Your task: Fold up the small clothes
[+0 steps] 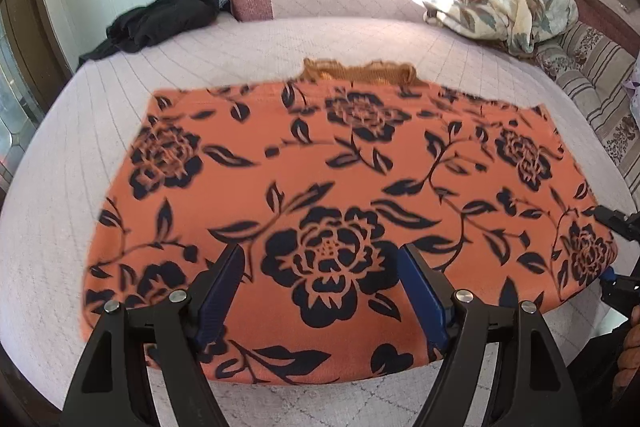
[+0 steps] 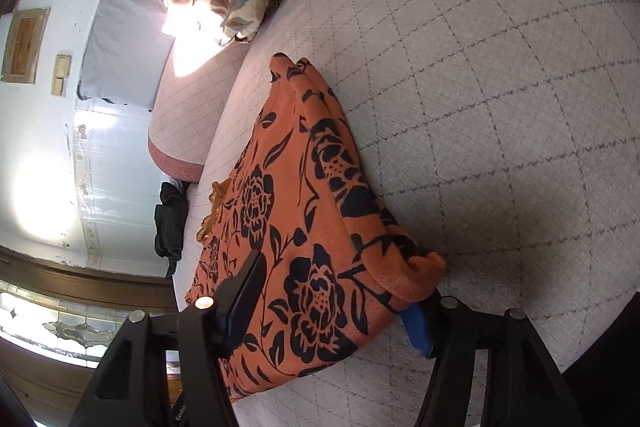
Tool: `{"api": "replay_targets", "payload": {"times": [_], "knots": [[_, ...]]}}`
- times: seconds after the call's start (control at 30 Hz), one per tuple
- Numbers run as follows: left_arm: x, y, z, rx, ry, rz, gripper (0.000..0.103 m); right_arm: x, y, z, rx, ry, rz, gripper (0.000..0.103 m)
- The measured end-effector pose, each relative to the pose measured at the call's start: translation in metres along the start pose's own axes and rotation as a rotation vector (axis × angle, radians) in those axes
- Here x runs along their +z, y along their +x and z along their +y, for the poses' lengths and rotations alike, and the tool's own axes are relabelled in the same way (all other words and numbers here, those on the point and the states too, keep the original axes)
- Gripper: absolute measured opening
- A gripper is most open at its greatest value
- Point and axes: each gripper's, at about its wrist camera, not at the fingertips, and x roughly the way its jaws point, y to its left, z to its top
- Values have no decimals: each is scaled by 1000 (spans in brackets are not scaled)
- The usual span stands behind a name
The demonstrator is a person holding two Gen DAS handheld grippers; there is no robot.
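Left gripper point(image 1: 322, 267): hovering with jaws wide over near edge of orange floral garment point(image 1: 340, 155), gripping nothing | garment: lying folded on quilted cushion point(image 1: 60, 187) | right gripper point(image 2: 340, 287): straddling garment's corner, jaws partly spread, pad contact unclear

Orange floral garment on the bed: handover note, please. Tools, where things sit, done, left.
Left tool: open, above the near edge of the orange floral garment, holding nothing.
Right tool: jaws astride the garment's right corner, not yet pinching.
Garment: spread on the quilted bed cover; the right end looks doubled over.
Black clothes: lying at the far left.
Left: grip, finish the fold.
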Motion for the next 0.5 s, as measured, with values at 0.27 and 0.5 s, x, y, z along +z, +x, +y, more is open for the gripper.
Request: {"api": "replay_targets", "payload": {"times": [0.27, 0.5], "knots": [[-1, -15, 5, -8, -16, -79, 82, 2, 3, 4, -25, -7, -3, 67], [-11, 15, -6, 46, 65, -33, 90, 5, 12, 10, -115, -98, 13, 32]]}}
